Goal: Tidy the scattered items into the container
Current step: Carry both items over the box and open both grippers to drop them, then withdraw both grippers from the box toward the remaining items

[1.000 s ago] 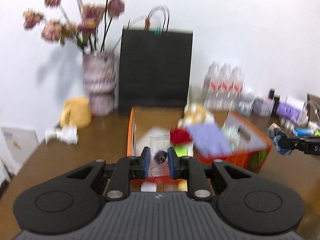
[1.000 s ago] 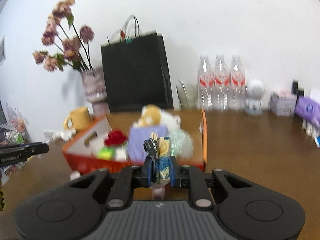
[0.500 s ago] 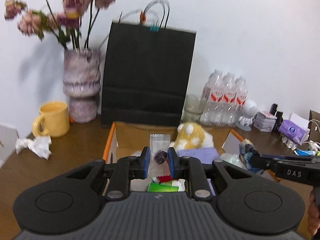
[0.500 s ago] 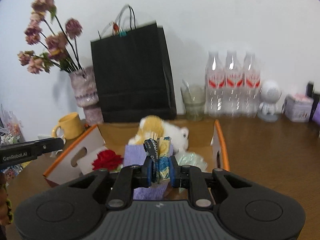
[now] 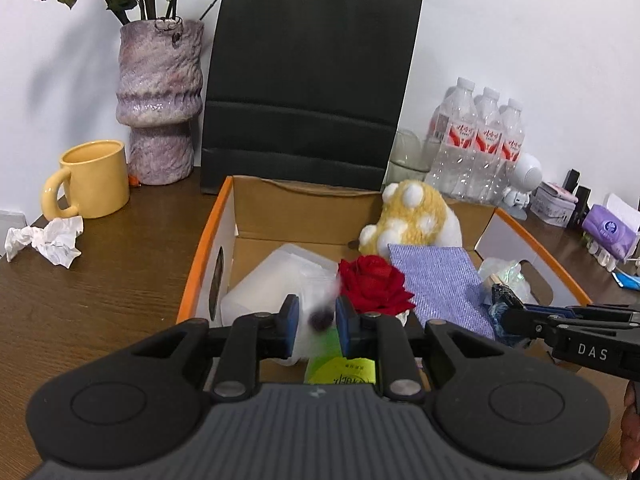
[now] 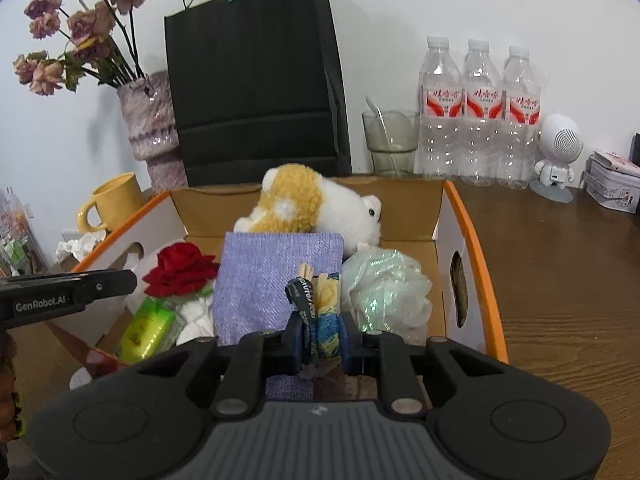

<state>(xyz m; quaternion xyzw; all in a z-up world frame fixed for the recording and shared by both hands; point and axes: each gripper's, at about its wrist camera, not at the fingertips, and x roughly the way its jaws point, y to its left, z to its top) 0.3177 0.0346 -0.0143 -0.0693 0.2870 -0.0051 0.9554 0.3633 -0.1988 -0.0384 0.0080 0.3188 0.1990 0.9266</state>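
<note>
An orange-rimmed cardboard box (image 5: 208,236) (image 6: 476,248) holds a plush toy (image 5: 416,216) (image 6: 304,204), a red rose (image 5: 372,280) (image 6: 180,264), a purple cloth (image 5: 436,280) (image 6: 276,276), a green packet (image 6: 146,330) and a mesh puff (image 6: 384,292). My left gripper (image 5: 316,322) is over the box; its jaws have parted a little and the clear sachet with a dark bead (image 5: 320,312) is blurred between them. My right gripper (image 6: 318,336) is shut on a blue-yellow snack packet (image 6: 320,312) above the cloth.
Behind the box stand a black paper bag (image 5: 308,84), a purple vase (image 5: 160,96), a yellow mug (image 5: 92,178), water bottles (image 6: 480,112) and a glass (image 6: 390,142). Crumpled paper (image 5: 46,240) lies at the left. Small boxes and a white figurine (image 6: 560,152) stand at the right.
Both grippers moved forward and down over the box. The left jaws have widened slightly and the sachet, upright before, now shows blurred and lower between them.
</note>
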